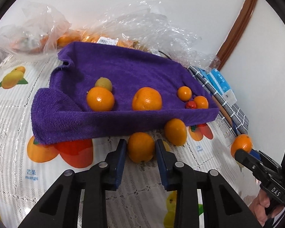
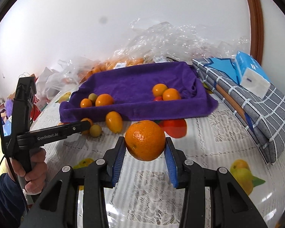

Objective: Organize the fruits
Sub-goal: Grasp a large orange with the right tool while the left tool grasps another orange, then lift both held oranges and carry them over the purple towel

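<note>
1. My right gripper (image 2: 145, 148) is clamped on a large orange (image 2: 145, 140): both blue pads press its sides, and it sits lifted above the tablecloth (image 2: 209, 133) at the centre of the right wrist view. In the left wrist view the same orange (image 1: 241, 146) shows at the right edge, pinched at the tip of that gripper (image 1: 244, 153).

2. My left gripper (image 1: 140, 148) stands part open around a smaller orange (image 1: 141, 146) that lies on the cloth at lower centre. The fruit fills most of the gap; whether the pads touch it, I cannot tell.

3. Just right of it an oval orange fruit (image 1: 175, 134) lies against the front edge of the purple towel (image 1: 123, 70).

4. On the towel I count six fruits in the left wrist view: two big oranges, two small ones at the right, one yellow-green fruit behind the left orange, and one small red fruit.

5. In the right wrist view a small yellow-green fruit (image 2: 95, 130) lies in front of the towel, beside my left gripper's finger.

6. Two clear plastic bags holding more oranges lie behind the towel.

7. One tissue pack (image 2: 251, 76) rests on a folded grey checked cloth (image 2: 256, 110) at the right.
</note>
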Available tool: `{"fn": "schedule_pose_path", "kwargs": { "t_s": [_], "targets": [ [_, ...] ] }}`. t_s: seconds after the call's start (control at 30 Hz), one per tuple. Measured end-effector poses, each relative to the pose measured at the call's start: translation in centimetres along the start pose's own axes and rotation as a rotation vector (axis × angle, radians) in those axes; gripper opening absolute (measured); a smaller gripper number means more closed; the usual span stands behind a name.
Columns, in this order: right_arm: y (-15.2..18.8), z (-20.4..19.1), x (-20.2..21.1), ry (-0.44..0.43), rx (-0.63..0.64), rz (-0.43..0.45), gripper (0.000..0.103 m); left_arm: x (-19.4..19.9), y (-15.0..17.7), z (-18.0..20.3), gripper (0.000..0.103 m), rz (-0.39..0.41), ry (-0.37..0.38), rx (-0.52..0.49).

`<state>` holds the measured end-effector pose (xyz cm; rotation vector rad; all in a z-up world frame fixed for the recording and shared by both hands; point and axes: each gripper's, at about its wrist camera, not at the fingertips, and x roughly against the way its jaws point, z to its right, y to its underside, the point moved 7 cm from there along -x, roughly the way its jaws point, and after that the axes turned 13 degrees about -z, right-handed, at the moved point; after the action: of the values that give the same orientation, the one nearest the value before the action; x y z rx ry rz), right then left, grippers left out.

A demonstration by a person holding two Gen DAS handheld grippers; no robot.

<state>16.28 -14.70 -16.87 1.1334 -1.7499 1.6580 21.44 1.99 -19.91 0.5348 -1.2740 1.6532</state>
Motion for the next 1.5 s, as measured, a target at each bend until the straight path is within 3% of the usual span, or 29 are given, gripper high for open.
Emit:
{"fn": "schedule_pose_path", "kwargs": {
  "t_s": [0.23,0.57,0.97,1.1,1.5],
  "targets": [
    [0.2,0.2,0.7,0.011,-0.006,0.014,0.041,2.0,0.0,-1.8,0.03,0.086,0.086,0.081],
    [-1.0,0.2,1.9,0.045,0.008,0.047,0.041,4.5,-0.2,-2.2,0.03,0.135,0.103,0.107],
    [-5.4,1.0,2.1,0.053,0.008,0.097,0.041,9.8,-4.5,-3.0,0.03,0.224,-0.004,0.092],
    [-7.6,1.7,1.6,0.066,0.008,0.11,0.041,9.7,-5.8,-3.4,0.03,0.229,-0.071,0.093],
    [-13.9,4.5,-1.9,0.057,-0.038,0.112,0.041,4.4,-10.9,-1.1,0.03,0.177,-0.048,0.082]
  ]
}}
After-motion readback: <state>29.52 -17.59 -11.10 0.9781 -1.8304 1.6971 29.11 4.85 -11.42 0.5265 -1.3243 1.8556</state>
